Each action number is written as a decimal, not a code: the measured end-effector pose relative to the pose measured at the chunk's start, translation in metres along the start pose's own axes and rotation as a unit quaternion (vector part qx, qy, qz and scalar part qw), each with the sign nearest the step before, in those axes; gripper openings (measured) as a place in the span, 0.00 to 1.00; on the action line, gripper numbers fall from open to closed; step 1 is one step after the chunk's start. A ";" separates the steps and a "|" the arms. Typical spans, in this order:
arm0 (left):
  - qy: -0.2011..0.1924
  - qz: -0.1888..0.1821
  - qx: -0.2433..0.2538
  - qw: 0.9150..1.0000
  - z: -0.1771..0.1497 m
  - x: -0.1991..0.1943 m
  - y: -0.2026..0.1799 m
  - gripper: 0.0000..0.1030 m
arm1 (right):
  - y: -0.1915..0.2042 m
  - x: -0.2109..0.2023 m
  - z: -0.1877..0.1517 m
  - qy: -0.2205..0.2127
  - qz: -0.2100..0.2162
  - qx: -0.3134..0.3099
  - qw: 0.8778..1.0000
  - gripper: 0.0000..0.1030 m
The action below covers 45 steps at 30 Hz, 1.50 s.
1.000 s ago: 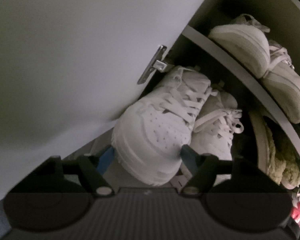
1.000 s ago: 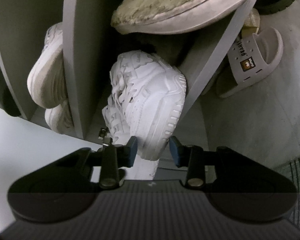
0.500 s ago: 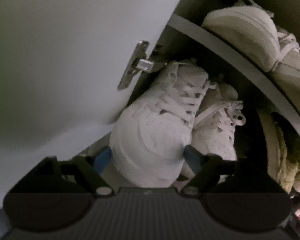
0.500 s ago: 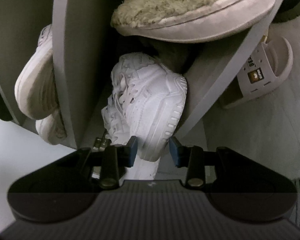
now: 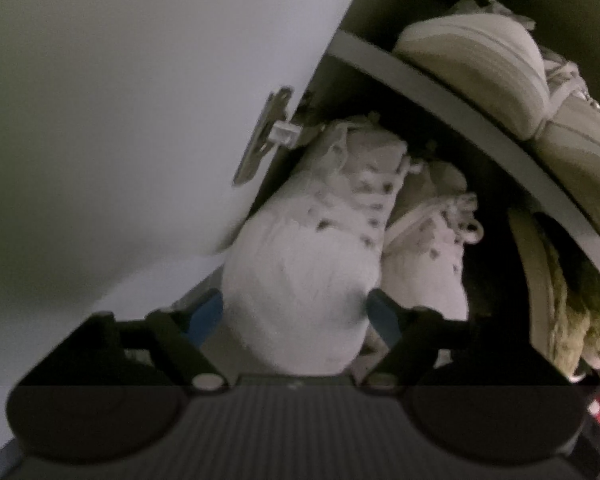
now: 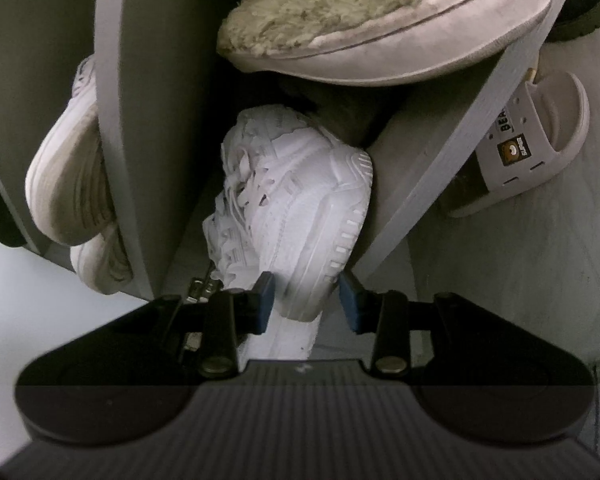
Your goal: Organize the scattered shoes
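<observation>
In the left wrist view a white lace-up sneaker (image 5: 300,264) sits toe-first between my left gripper's (image 5: 294,312) blue pads, which are shut on its toe. It lies inside a cabinet compartment beside its mate (image 5: 424,256). In the right wrist view a chunky white sneaker (image 6: 300,200) is tipped on its side within the same compartment, sole to the right. My right gripper (image 6: 307,302) is shut on its toe end. The heels of both sneakers are lost in the dark back of the compartment.
The open white cabinet door (image 5: 120,120) with its metal hinge (image 5: 268,132) stands close on the left. A shelf board (image 5: 440,92) carries beige sneakers (image 5: 480,60). A fluffy slipper (image 6: 380,20) fills the neighbouring compartment. A beige slide sandal (image 6: 532,144) lies on the floor.
Both grippers have pushed forward toward the cabinet, carrying the white sneakers deeper into the compartment. The door and shelves loom closer. Neither grip has changed.
</observation>
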State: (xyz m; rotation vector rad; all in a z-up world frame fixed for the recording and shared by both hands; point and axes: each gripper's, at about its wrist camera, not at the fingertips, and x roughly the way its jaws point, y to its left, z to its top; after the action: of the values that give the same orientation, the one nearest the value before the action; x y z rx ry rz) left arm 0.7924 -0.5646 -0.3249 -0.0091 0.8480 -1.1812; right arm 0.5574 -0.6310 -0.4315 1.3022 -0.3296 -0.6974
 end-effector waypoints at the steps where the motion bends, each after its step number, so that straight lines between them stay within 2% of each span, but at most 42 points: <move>1: 0.005 -0.003 -0.006 1.000 -0.002 -0.002 0.004 0.83 | -0.001 -0.002 0.001 0.000 -0.004 0.002 1.000 0.39; 5: 0.014 -0.012 -0.015 1.000 -0.012 -0.010 0.015 0.84 | -0.009 -0.005 0.003 0.003 -0.021 0.013 1.000 0.50; 10: 0.012 -0.003 0.022 1.000 -0.023 -0.018 0.011 0.88 | -0.007 -0.013 0.003 0.015 -0.034 -0.019 0.999 0.53; 14: 0.004 0.041 0.050 0.998 -0.023 -0.025 -0.003 0.91 | 0.005 -0.020 0.004 -0.001 -0.048 -0.047 0.998 0.55; 17: 0.026 0.081 0.052 0.995 -0.014 -0.042 -0.012 0.92 | 0.031 -0.032 0.005 -0.008 -0.070 -0.074 0.995 0.55; 20: 0.055 0.097 0.066 0.992 -0.001 -0.075 -0.031 0.92 | 0.070 -0.051 0.007 0.020 -0.100 -0.138 0.985 0.55; 26: 0.072 0.099 0.095 0.988 0.031 -0.148 -0.098 0.95 | 0.147 -0.111 0.007 0.073 -0.151 -0.230 0.959 0.57; 28: 0.077 0.100 0.104 0.987 0.042 -0.173 -0.121 0.95 | 0.177 -0.146 0.016 0.079 -0.177 -0.227 0.954 0.62; 29: 0.080 0.100 0.109 0.986 0.047 -0.185 -0.132 0.95 | 0.193 -0.165 0.021 0.077 -0.190 -0.229 0.951 0.69; 30: 0.082 0.100 0.114 0.985 0.053 -0.197 -0.143 0.97 | 0.207 -0.185 0.024 0.071 -0.203 -0.236 0.948 0.76; 32: 0.088 0.101 0.123 0.983 0.064 -0.222 -0.166 0.97 | 0.237 -0.221 0.030 0.056 -0.229 -0.244 0.941 0.82; 34: 0.095 0.098 0.133 0.982 0.074 -0.245 -0.190 1.00 | 0.267 -0.256 0.037 0.046 -0.247 -0.245 0.937 0.83; 37: 0.119 0.074 0.155 0.978 0.084 -0.273 -0.237 1.00 | 0.312 -0.305 0.048 0.025 -0.262 -0.262 0.929 0.84; 40: 0.142 0.040 0.189 0.971 0.091 -0.295 -0.285 1.00 | 0.347 -0.340 0.061 0.012 -0.256 -0.259 0.931 0.84; 43: 0.146 0.017 0.219 0.965 0.093 -0.311 -0.319 1.00 | 0.377 -0.377 0.075 -0.021 -0.262 -0.235 0.936 0.84; 45: 0.150 0.008 0.258 0.955 0.090 -0.324 -0.351 1.00 | 0.391 -0.399 0.083 -0.050 -0.271 -0.228 0.934 0.86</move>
State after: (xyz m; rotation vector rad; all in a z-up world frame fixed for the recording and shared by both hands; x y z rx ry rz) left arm 0.5245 -0.4854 0.0736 0.6162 0.7759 -1.3806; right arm 0.3182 -0.4008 0.0249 0.9068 0.1246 -1.2286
